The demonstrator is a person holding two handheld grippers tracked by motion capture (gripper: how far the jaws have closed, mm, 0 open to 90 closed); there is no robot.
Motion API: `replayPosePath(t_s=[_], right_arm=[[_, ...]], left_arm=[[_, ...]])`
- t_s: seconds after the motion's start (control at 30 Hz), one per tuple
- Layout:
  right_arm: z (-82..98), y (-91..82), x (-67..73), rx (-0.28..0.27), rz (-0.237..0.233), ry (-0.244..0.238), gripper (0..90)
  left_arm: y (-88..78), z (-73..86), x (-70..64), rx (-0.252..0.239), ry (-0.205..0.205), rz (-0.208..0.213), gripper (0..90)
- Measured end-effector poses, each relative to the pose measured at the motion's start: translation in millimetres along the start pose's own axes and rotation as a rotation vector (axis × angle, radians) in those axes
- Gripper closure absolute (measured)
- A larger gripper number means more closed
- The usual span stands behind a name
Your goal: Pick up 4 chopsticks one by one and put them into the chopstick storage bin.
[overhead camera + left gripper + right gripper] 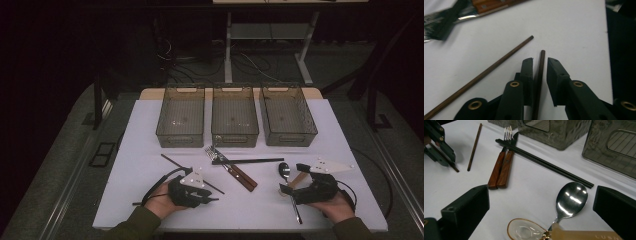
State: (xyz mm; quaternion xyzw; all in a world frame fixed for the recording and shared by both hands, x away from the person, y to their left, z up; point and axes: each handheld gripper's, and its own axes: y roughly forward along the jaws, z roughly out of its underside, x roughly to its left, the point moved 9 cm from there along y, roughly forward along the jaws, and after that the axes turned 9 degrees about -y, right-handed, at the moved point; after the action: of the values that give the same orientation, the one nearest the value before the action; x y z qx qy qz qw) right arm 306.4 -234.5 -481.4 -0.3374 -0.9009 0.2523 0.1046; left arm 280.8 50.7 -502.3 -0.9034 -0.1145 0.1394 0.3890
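My left gripper (212, 199) lies low on the white table (150, 150) at the front left. In the left gripper view a thin brown chopstick (539, 72) runs between its jaws (540, 60); one pad touches it and a sliver of table shows at the other, so the jaws stand narrowly open. A second brown chopstick (486, 72) lies slanted just beside it. My right gripper (292, 178) is wide open at the front right. Between its jaws (542, 195) lie a metal spoon (571, 198) and a clear, gold-rimmed spoon (524, 231).
Three mesh bins (181, 117) (235, 117) (287, 117) stand in a row at the back. A black chopstick pair (247, 161) lies across a wooden-handled fork and knife (240, 176) at mid-table. My left gripper (439, 147) shows at the top left of the right gripper view.
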Motion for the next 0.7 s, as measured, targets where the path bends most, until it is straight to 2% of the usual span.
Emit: replayPosePath(t_s=[0.1,0.33,0.47,0.7], right_arm=[[0.0,-0.3,-0.4,-0.002,0.0,0.001,0.4],[-0.1,0.0,0.2,0.0,0.0,0.0,0.5],[0.0,0.2,0.2,0.002,0.002,0.0,0.4],[0.1,0.1,-0.2,0.0,0.004,-0.001,0.5]], left_arm=[[-18.1,6.0,2.7,-0.038,-0.022,-0.022,70.7],[-55.6,41.5,13.8,-0.069,-0.093,-0.059,72.2],[-62.4,58.9,18.5,-0.045,-0.109,-0.083,73.2],[-66.0,77.2,25.0,-0.016,-0.139,-0.072,76.6]])
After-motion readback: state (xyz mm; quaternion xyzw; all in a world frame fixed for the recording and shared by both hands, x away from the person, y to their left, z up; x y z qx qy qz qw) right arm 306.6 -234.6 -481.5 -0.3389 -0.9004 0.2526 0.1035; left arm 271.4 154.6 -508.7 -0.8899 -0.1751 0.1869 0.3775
